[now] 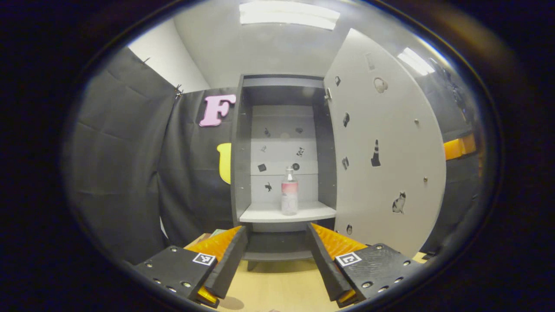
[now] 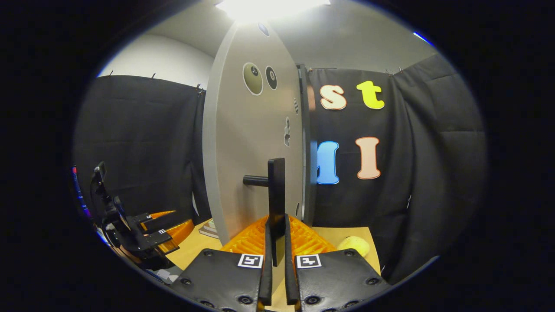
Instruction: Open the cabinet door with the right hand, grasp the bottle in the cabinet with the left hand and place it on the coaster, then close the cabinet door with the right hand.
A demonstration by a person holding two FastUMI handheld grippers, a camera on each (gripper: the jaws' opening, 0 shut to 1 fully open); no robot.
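Note:
The grey cabinet (image 1: 243, 173) stands open ahead in the left gripper view, its door (image 1: 386, 143) swung out to the right. A clear bottle (image 1: 289, 191) with a pink label stands upright on the lower shelf (image 1: 264, 213). My left gripper (image 1: 277, 242) is open, a short way in front of the shelf and below the bottle, holding nothing. In the right gripper view my right gripper (image 2: 276, 236) is shut on the door's black handle (image 2: 276, 190), with the door (image 2: 251, 151) edge-on before it. The left gripper (image 2: 160, 236) shows at the lower left there.
The wooden table (image 1: 277, 286) runs under both grippers. A yellow soft object (image 2: 353, 244) lies on the table at the right of the door. A stack of books (image 2: 209, 229) lies by the door's foot. Black cloth walls close in all round.

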